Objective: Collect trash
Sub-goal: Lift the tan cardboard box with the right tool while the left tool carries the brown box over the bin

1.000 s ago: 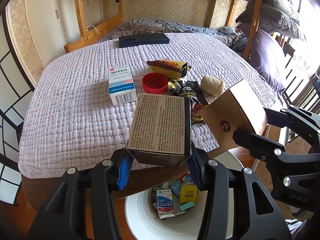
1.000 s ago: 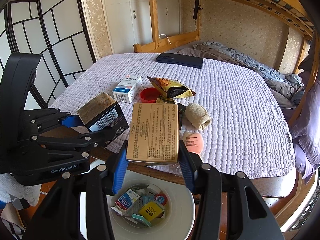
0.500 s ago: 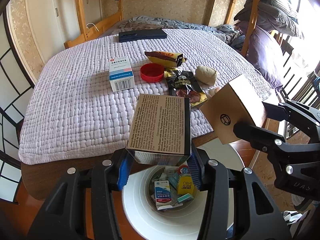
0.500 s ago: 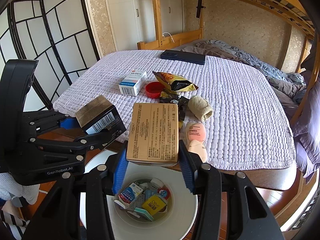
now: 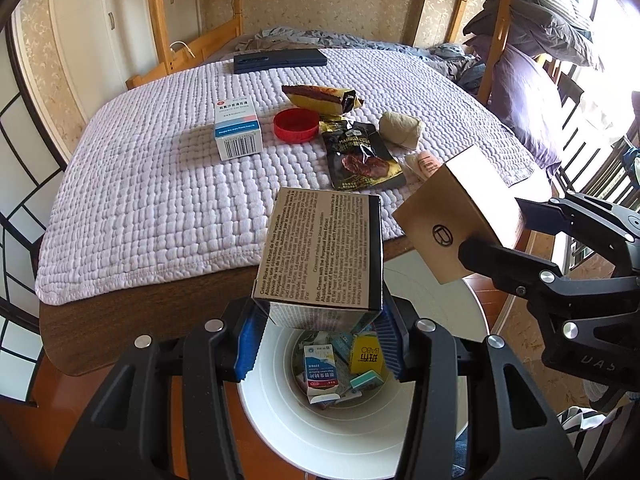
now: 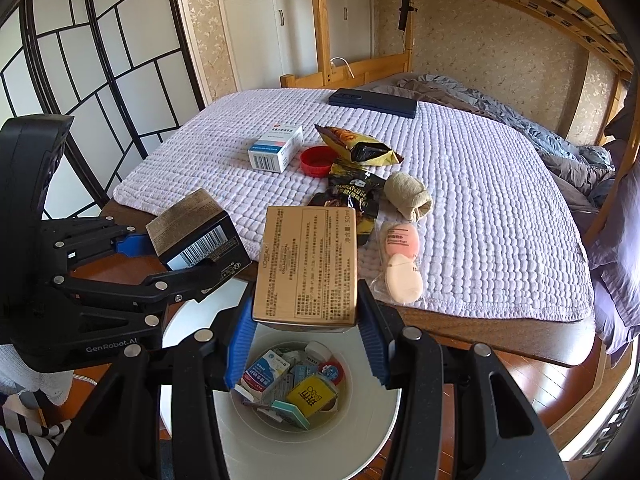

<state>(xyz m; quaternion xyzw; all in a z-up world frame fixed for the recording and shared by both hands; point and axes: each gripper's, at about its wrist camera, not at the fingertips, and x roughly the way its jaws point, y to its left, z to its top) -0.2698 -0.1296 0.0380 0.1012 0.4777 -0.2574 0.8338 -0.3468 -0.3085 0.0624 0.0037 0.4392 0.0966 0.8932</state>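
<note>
My left gripper (image 5: 318,340) is shut on a black-and-gold cream box (image 5: 320,256), held above the white trash bin (image 5: 280,428). My right gripper (image 6: 306,344) is shut on a tan cardboard box (image 6: 306,264), also above the bin (image 6: 360,436). Each gripper shows in the other view: the tan box (image 5: 460,216) at right, the black box (image 6: 196,232) at left. The bin holds several small boxes. On the bed lie a white-blue medicine box (image 5: 238,128), a red lid (image 5: 296,125), a yellow snack bag (image 5: 320,98) and a black snack packet (image 5: 362,158).
A beige rolled cloth (image 6: 408,196) and packaged pink and beige sponges (image 6: 402,256) lie near the bed's front edge. A dark flat case (image 5: 278,60) lies at the far end. A folding screen (image 6: 100,80) stands left. The bed's wooden edge (image 6: 480,332) borders the bin.
Both grippers have drawn back from the bed with their boxes and now hang over the bin, which shows more fully below them.
</note>
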